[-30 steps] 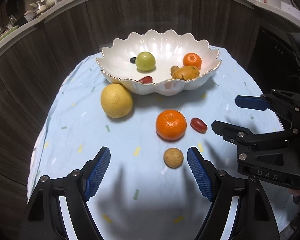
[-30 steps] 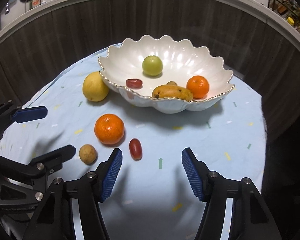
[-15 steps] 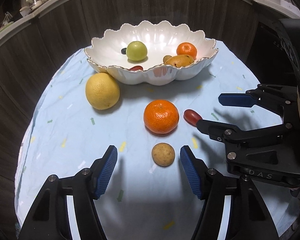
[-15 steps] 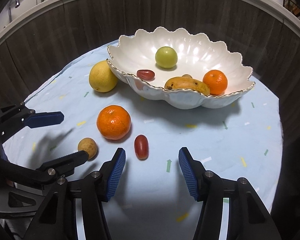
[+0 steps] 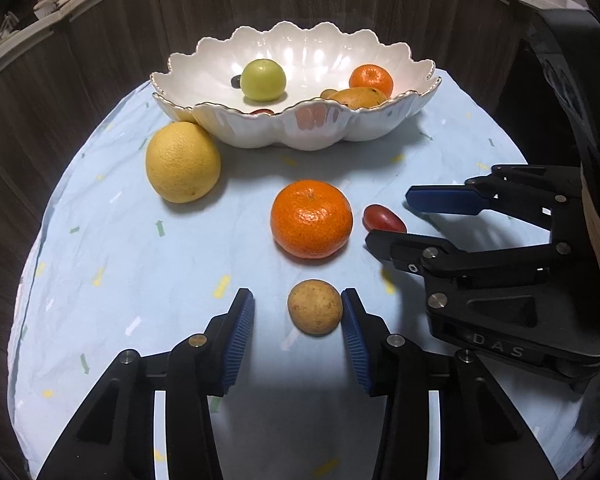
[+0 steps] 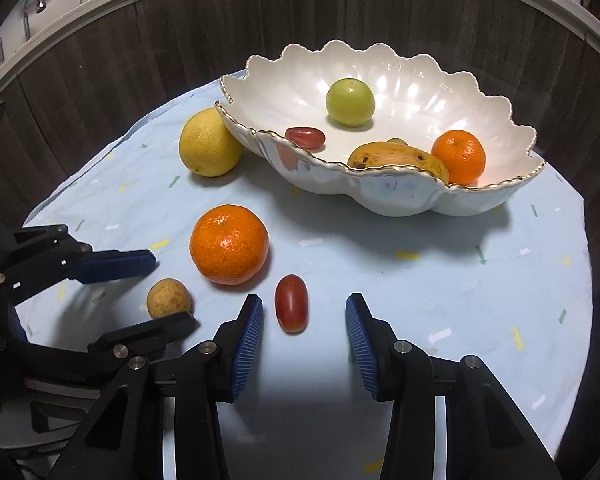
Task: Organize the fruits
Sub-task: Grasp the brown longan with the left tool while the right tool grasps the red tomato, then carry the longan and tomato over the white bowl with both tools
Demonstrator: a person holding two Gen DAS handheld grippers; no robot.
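Closing around a small tan round fruit (image 5: 315, 306), the left gripper (image 5: 298, 312) is angling steeply down at the pale blue cloth (image 5: 132, 264). That fruit is lying between its blue pads; the right-hand pad looks to be at the fruit's skin or just beside it, while the other pad is standing clear, so nothing is clamped yet. Just beyond the fruit, a large tangerine (image 5: 311, 218) is sitting on the cloth, and a big yellow citrus (image 5: 183, 162) is resting farther off to the left, against the wall of the scalloped white bowl (image 5: 300, 130).

Beside it, the right gripper (image 6: 304, 320) is tilting down in the same way and its jaws are closing too. A red grape tomato (image 6: 291, 309) is lying lengthwise between its pads, nearer the left one and touching neither. In the left wrist view this gripper is reaching in from the right edge, one finger above and one below that tomato.

Inside the bowl, a green round fruit (image 6: 350, 102), a second red tomato (image 6: 305, 137), a brownish-yellow mango (image 6: 396, 160) and a smaller tangerine (image 6: 458, 156) are resting. Dark wood panelling (image 6: 140, 48) is curving behind the table.
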